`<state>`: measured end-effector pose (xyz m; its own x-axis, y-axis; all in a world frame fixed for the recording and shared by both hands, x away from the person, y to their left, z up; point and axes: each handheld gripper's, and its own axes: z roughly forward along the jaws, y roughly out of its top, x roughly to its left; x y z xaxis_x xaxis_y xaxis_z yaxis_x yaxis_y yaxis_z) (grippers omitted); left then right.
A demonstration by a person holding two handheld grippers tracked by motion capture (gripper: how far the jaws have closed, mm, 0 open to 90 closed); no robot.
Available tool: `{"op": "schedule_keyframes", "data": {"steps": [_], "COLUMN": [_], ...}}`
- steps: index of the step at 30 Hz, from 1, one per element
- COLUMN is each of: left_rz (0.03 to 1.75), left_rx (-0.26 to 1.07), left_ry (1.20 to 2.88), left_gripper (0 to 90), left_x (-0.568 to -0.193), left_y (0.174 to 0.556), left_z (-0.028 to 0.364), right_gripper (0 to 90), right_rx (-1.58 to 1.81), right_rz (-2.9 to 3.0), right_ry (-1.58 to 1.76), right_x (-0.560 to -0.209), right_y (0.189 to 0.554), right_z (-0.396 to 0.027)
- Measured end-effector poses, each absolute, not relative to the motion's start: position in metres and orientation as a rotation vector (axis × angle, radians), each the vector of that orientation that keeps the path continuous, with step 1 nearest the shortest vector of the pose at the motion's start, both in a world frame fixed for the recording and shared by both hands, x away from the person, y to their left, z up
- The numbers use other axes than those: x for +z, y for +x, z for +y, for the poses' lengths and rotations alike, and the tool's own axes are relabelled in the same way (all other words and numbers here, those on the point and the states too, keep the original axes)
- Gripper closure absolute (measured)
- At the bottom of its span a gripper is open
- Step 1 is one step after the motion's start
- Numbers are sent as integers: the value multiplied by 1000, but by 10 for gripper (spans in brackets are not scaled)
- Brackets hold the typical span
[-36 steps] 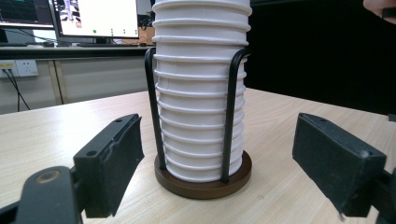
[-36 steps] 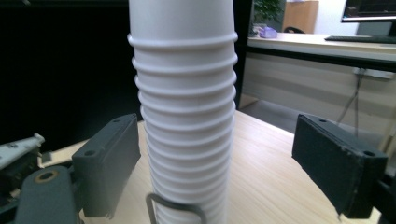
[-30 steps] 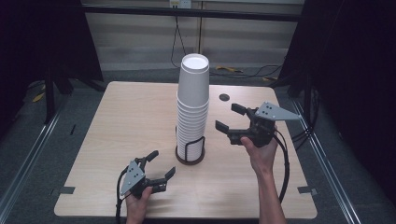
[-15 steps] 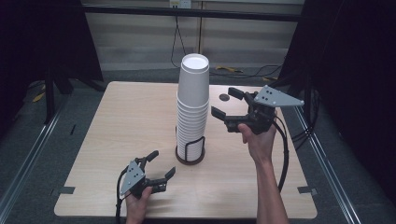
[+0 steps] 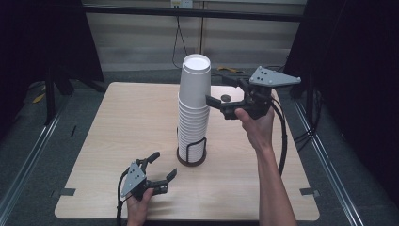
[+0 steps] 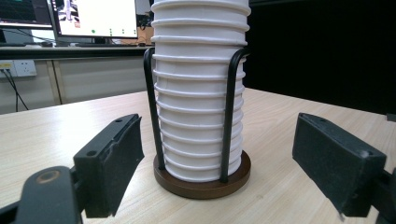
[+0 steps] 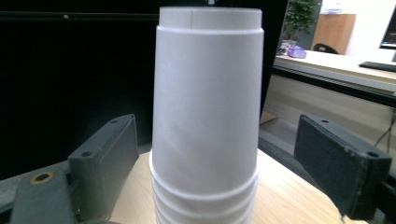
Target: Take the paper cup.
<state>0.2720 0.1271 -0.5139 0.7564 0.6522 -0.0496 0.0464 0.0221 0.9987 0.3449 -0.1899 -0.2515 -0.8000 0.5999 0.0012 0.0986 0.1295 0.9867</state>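
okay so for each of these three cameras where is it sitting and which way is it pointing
High view: above the person's side, looking forward and down on the table; both forearms, left gripper and right gripper show.
Left gripper view: low at table level, facing the wooden holder; its open jaws show.
Right gripper view: raised, facing the top cup; its open jaws show.
All three share the cup stack.

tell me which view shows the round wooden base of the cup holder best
The left gripper view: the wooden base sits close and unobstructed under the stack of paper cups. The high view shows it small and from above. The right gripper view faces the stack's upper cups instead.
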Motion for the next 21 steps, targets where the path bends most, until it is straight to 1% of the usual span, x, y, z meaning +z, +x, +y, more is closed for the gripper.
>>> {"op": "schedule_keyframes", "data": {"steps": [8,21], "left_rz": [600,583], "left_rx": [514,525], "left_ry": [1491,1506], "left_gripper": [159,160], "left_x": [-514,-513], "left_y": [272,274], "left_z": [127,129], "right_gripper": [137,139], "right_rx": [1675,1624], "right_rz": [2124,2214], "right_ry": [679,669], "right_x": [-239,-224], "right_y": [363,381], "right_z": [-175,-151]}}
